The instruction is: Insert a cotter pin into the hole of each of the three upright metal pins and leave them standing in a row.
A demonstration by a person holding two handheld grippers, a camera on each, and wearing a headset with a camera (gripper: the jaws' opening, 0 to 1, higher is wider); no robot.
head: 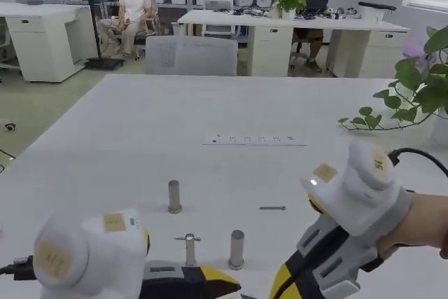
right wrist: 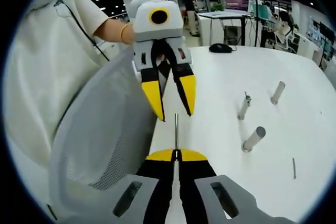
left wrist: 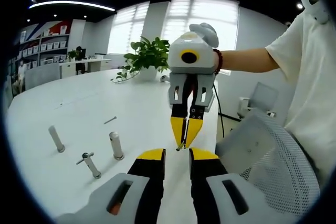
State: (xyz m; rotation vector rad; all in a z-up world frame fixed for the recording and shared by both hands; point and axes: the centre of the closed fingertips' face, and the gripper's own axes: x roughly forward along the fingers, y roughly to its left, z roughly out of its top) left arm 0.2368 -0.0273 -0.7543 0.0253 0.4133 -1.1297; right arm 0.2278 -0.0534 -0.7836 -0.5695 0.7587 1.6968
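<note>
A cotter pin (right wrist: 176,129) is pinched in the shut right hand-held gripper (right wrist: 177,154). The left hand-held gripper (left wrist: 177,155) is held open, empty. On the bench (head: 280,103), the back metal pin (head: 174,196) and front-right metal pin (head: 237,248) are left bare. The front-left metal pin (head: 190,248) looks pinned already, bit blurry tho. A loose cotter pin (head: 272,208) is lying nearby.

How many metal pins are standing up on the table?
3. The back pin stands farthest away, on the left. The front left pin has a cotter pin through its top. The front right pin stands beside it. None seem hidden.
</note>
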